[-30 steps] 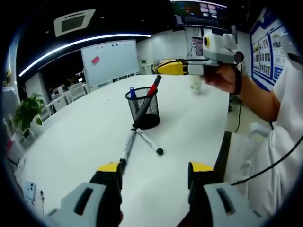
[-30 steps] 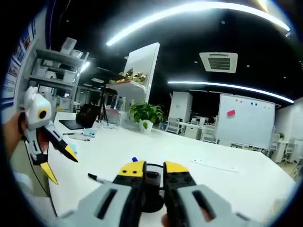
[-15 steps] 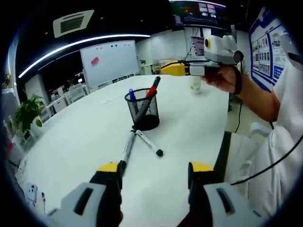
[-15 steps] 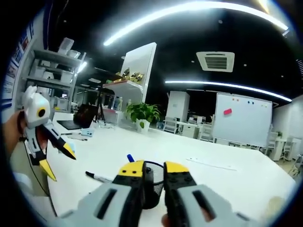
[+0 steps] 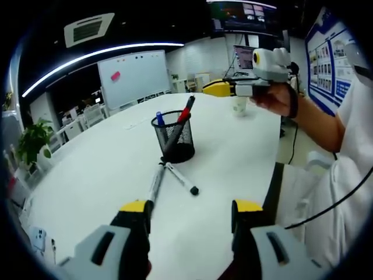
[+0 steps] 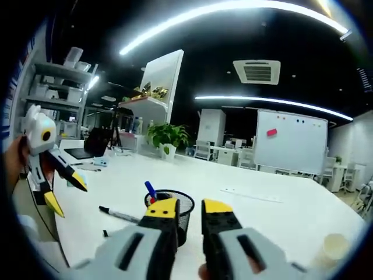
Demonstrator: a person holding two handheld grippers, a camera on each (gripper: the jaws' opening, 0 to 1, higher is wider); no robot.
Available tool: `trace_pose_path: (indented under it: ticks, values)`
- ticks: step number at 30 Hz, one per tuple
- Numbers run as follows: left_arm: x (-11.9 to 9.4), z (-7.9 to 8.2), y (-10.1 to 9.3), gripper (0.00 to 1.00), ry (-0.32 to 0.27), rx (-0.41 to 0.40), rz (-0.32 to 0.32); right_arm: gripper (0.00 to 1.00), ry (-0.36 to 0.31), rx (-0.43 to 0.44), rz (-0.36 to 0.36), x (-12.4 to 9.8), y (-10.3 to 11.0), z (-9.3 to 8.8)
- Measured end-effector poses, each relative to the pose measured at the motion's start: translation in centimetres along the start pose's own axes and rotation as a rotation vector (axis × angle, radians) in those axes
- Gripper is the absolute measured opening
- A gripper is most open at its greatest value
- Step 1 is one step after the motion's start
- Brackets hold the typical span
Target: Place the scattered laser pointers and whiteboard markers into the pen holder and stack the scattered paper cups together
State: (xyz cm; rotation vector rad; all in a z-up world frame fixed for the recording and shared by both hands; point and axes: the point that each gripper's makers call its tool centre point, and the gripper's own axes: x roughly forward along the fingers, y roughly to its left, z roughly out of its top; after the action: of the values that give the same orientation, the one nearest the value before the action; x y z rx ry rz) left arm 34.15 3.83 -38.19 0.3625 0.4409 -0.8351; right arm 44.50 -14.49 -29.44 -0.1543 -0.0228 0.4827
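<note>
Ahead of the left gripper (image 5: 189,209), whose jaws are standing spread and empty, two markers (image 5: 169,178) are lying beside the black mesh holder (image 5: 175,135) mid-worktop (image 5: 93,175); the right gripper (image 6: 189,208), nearly closed, is holding nothing.

Mesh pen holder (image 6: 172,205) — perhaps behind nearly closed hand-held gripper (image 6: 189,211)
</note>
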Motion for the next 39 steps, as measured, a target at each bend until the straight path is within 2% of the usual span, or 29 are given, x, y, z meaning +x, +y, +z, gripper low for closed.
trace_pose_path:
  ticks: [13,23,39]
  values:
    - [0.1,-0.2,-0.1,0.57,0.003,-0.001,0.002,0.16,0.011,0.014,-0.027,-0.9,-1.0,-0.9]
    - [0.1,0.1,-0.2,0.57,-0.007,-0.001,-0.001,0.17,0.022,0.039,-0.059,-1.8,-2.5,-1.8]
    - [0.0,0.0,-0.3,0.57,-0.007,-0.002,0.000,0.18,0.044,0.051,-0.079,-2.9,-3.2,-2.9]
